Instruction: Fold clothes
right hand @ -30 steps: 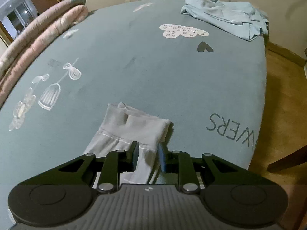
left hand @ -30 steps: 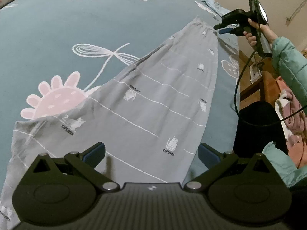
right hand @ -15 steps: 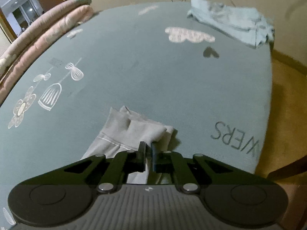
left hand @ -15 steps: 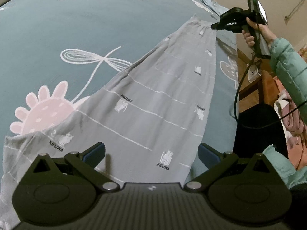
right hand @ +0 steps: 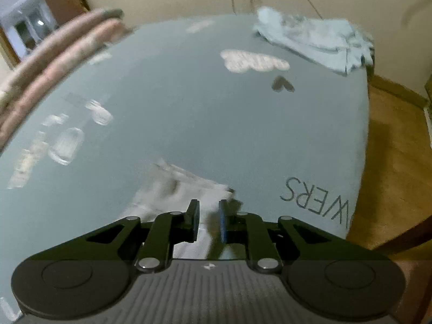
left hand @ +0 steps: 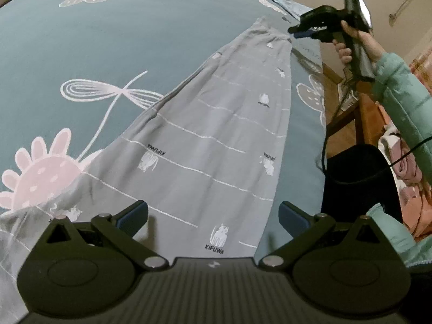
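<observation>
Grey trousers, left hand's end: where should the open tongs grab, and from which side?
Grip the wide near end of the grey trousers, at the corner by the bed edge. Come from above, angled down, one finger over the hem, one under. The cloth lies flat, so only its border gives the left tongs a lip to pinch.

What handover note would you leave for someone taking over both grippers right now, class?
Left gripper: open, above the wide end of the grey trousers, holding nothing.
Right gripper: jaws opening at the narrow far end, pads not pressing the cloth.
Trousers lie flat and stretched along the bedsheet; a crumpled blue garment waits at the far corner.
Done: trousers laid out straight.
Left: every fold, then the blue garment.
</observation>
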The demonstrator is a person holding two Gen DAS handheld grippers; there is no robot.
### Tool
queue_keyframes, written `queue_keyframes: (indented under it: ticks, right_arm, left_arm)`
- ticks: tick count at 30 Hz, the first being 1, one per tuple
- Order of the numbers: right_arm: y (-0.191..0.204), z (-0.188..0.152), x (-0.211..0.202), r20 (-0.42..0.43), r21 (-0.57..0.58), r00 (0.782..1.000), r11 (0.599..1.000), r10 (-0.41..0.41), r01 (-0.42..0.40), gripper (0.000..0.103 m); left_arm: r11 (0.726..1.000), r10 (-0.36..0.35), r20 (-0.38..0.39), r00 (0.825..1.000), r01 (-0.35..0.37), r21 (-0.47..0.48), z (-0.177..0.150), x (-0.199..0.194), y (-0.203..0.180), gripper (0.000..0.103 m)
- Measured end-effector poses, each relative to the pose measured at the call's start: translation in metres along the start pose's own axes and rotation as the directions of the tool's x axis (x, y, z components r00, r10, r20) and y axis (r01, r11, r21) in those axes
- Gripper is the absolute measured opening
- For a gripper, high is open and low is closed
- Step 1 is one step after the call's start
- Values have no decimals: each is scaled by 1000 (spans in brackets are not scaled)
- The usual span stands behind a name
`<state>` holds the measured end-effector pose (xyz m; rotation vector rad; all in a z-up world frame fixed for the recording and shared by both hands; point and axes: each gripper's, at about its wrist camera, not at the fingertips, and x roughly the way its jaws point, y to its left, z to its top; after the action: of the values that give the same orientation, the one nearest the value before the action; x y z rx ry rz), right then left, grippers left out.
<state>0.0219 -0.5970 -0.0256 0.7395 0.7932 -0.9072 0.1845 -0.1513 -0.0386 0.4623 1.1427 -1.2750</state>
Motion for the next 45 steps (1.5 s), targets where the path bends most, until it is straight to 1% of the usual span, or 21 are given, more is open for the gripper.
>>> queue_keyframes:
  ticks: [3,5,7,10,13,15,18,20,21,26,28,30,32,33,34,35,36,38,42,43,45]
  right_arm:
    - [13,-11,-13,2,-21,996,996,85,-85,21]
    - [22,-18,-6,-39,-38,991,991,129,-130,32]
    - [31,-23,6,-64,-60,991,991,118,-122,32]
    - [36,-25,29,-97,-87,994,994,58,-67,32]
    - [35,-11,32,-67,-87,998,996,-1,-5,32]
    - [35,0,26,-57,-77,998,997,18,-22,34]
    - [49,3,9,-53,-131,997,989,60,-66,42]
    - [60,-1,4,-76,-167,993,981,86,-98,49]
    - [66,-4,6,-98,-186,991,977,88,-105,49]
    - [81,-14,35,-173,-243,985,967,28,-70,49]
    - [83,-13,40,-157,-248,988,968,9,-48,53]
    - [85,-10,39,-155,-231,988,973,-25,-12,53]
    - [93,-10,29,-172,-227,985,973,9,-49,54]
    - [101,-14,20,-183,-252,982,964,38,-85,56]
    - [110,-19,11,-194,-276,979,954,67,-120,60]
    - [119,-23,3,-207,-301,974,941,93,-154,65]
    - [130,-27,-5,-222,-330,969,926,113,-184,66]
    - [154,-40,-20,-277,-382,946,885,165,-267,68]
    - [194,-75,-38,-433,-441,870,787,235,-432,70]
    - [203,-84,-41,-469,-463,851,755,235,-463,71]
    - [218,-104,-46,-519,-508,826,698,220,-505,71]
  left_arm:
    - [1000,-14,0,1000,14,15,3,4,-4,102]
    - [999,-19,-9,1000,19,32,5,10,-7,102]
    - [999,-19,-21,1000,20,45,8,16,-11,102]
    - [999,-13,-40,999,15,50,11,24,-13,102]
    - [999,-14,-44,999,16,45,12,26,-15,102]
    - [999,-17,-36,999,18,40,13,24,-16,102]
    - [999,-32,-20,999,32,36,13,20,-18,102]
    - [999,-24,-16,1000,25,29,13,18,-18,102]
    - [1000,-20,-14,1000,20,23,12,18,-17,102]
    - [1000,0,1,1000,0,-20,8,10,-11,102]
    - [999,10,3,1000,-10,-48,4,9,-7,102]
    - [997,24,4,1000,-24,-73,0,8,-4,102]
    - [996,29,9,1000,-28,-85,-2,6,-1,102]
    - [995,32,13,999,-31,-90,-3,4,0,102]
    - [995,35,16,999,-34,-94,-4,2,1,102]
    - [994,39,20,999,-37,-99,-4,1,1,102]
    - [994,43,26,999,-40,-104,-5,-2,2,102]
    - [992,51,39,998,-46,-114,-6,-7,5,102]
    - [987,83,57,995,-74,-140,-10,-14,9,102]
    - [986,88,60,994,-78,-149,-10,-14,10,102]
    - [982,93,64,994,-81,-169,-13,-15,12,102]
